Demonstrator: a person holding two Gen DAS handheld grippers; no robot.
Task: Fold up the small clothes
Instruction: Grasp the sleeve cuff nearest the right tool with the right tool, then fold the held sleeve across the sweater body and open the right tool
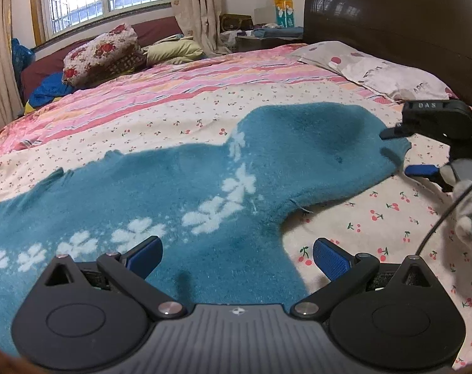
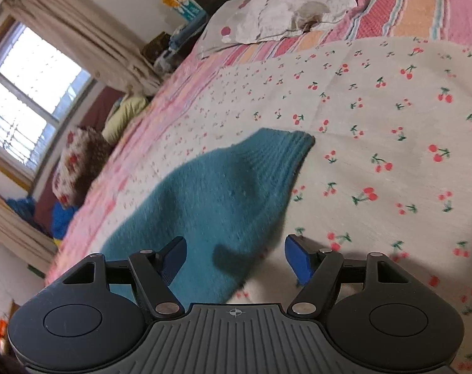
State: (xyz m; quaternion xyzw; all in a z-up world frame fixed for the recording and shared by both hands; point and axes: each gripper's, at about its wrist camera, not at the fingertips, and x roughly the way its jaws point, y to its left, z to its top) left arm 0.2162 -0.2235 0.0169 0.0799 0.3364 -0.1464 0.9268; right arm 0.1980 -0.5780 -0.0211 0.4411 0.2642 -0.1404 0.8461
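A small teal sweater (image 1: pixel 180 187) with white flower shapes lies spread flat on the bed. Its sleeve (image 1: pixel 323 143) stretches toward the right, ending in a ribbed cuff (image 2: pixel 286 146). My left gripper (image 1: pixel 236 255) is open and empty, low over the sweater's body near its side edge. My right gripper (image 2: pixel 236 258) is open and empty, just above the sleeve. In the left wrist view the right gripper (image 1: pixel 401 152) sits at the cuff end with its jaws apart.
The bed sheet (image 1: pixel 376 218) has a cherry print and pink stripes further back. A pillow (image 1: pixel 376 68) lies by the dark headboard (image 1: pixel 392 9). Folded quilts (image 1: pixel 102 53) are piled under the window at the far side.
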